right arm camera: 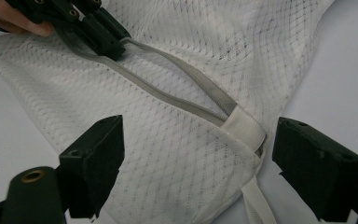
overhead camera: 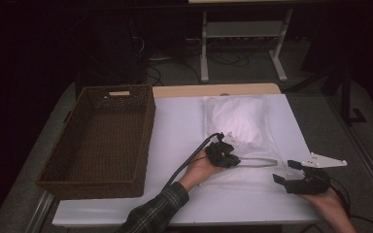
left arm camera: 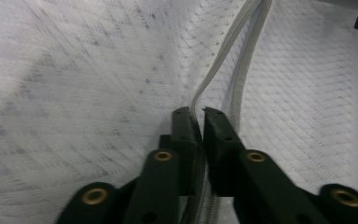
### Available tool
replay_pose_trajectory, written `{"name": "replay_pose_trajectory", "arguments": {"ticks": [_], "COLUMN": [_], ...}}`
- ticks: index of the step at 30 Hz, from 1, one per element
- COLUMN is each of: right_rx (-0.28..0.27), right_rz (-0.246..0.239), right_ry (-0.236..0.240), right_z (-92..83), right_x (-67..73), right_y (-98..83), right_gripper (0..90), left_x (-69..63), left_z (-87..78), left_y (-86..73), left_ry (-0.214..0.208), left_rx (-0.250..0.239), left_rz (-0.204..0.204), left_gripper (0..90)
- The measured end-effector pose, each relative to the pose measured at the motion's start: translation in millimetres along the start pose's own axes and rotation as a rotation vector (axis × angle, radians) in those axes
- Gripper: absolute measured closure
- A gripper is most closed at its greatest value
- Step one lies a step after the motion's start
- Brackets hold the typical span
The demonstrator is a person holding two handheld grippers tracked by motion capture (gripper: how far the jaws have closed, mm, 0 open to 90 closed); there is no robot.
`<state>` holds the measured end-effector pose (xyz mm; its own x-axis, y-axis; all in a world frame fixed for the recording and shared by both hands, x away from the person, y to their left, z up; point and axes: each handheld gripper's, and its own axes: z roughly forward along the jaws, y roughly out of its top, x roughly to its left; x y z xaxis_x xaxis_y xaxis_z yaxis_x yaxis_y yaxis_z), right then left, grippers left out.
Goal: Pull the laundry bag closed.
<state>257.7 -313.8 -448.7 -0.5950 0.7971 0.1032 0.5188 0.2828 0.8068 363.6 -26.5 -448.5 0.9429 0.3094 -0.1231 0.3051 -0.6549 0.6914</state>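
A white mesh bag (overhead camera: 243, 141) lies on the white table (overhead camera: 175, 131), right of a brown wicker basket (overhead camera: 99, 141) and well apart from it; its far part bulges with a soft white filling, while the near part lies flat. A grey zipper (right arm camera: 177, 86) runs across the flat part, its two sides parted into a slit that ends at a white fabric tab (right arm camera: 247, 128) near the bag's corner. The left gripper (overhead camera: 222, 154), held by a hand in a plaid sleeve (overhead camera: 158, 211), sits at the zipper's other end. In the left gripper view its jaws stand nearly together with only a thin gap, and one grey edge of the zipper (left arm camera: 214, 74) runs down into that gap; whether the pads actually press on it cannot be told. The right gripper (overhead camera: 291, 175) rests near the table's front right, beside the bag's corner. In the right gripper view its jaws stand wide apart, one on each side of the bag's corner and the tab, touching neither.
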Motion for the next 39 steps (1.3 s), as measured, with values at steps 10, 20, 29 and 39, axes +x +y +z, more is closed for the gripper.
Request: {"name": "replay_pose_trajectory", "arguments": {"ticks": [10,20,29,39], "right_rx": [-0.014,-0.016,-0.019,-0.008], "right_rz": [-0.022,-0.068,-0.095,-0.129], "right_ry": [0.023,0.081,0.124,0.169], "right_z": [3.0,11.1,16.1,24.6], "right_x": [2.2,9.2,13.7,20.7], "right_y": [8.7,21.9,29.8,44.2], "right_gripper": [16.0,15.9,15.9,14.9], "left_x": [-9.9,-14.9,-17.0,-25.2], "left_z": [-21.1,-65.9,-91.4,-109.6], "left_y": [2.0,-18.7,-44.4,-74.6], "left_ry": [-0.026,0.042,0.1,0.177], "left_rx": [-0.064,-0.118,-0.124,-0.131], "left_rz": [-0.01,-0.046,-0.08,-0.12], "left_gripper": [45.3,34.8,29.5,14.1]}}
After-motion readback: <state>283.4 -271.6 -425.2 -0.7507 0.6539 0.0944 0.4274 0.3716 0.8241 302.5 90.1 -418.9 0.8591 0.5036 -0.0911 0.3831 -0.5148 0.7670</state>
